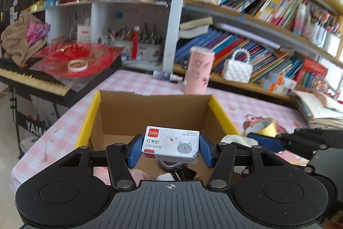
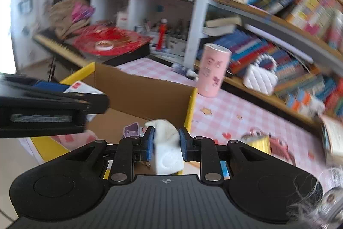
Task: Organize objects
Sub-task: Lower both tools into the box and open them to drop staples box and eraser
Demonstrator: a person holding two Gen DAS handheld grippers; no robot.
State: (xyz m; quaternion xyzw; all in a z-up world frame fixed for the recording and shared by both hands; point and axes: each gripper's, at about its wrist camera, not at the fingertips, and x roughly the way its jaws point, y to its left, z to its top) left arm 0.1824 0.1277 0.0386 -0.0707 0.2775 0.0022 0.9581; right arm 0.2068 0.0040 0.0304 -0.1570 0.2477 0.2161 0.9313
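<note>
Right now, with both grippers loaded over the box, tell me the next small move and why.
Probably lower the left gripper a little into the cardboard box, then let go. Its jaws clamp the staple box directly above the box's opening, where things already lie. The right gripper holds a white object near the box's edge and could follow.

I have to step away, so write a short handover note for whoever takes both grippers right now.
Left gripper: shut on a small staple box, held above the open cardboard box.
Right gripper: shut on a white squishy toy, at the box's right edge.
Done: a few small items already lie inside the box.
Left: drop both held items in, then collect the yellow tape roll from the checked tablecloth. The pink cup stands behind the box.
</note>
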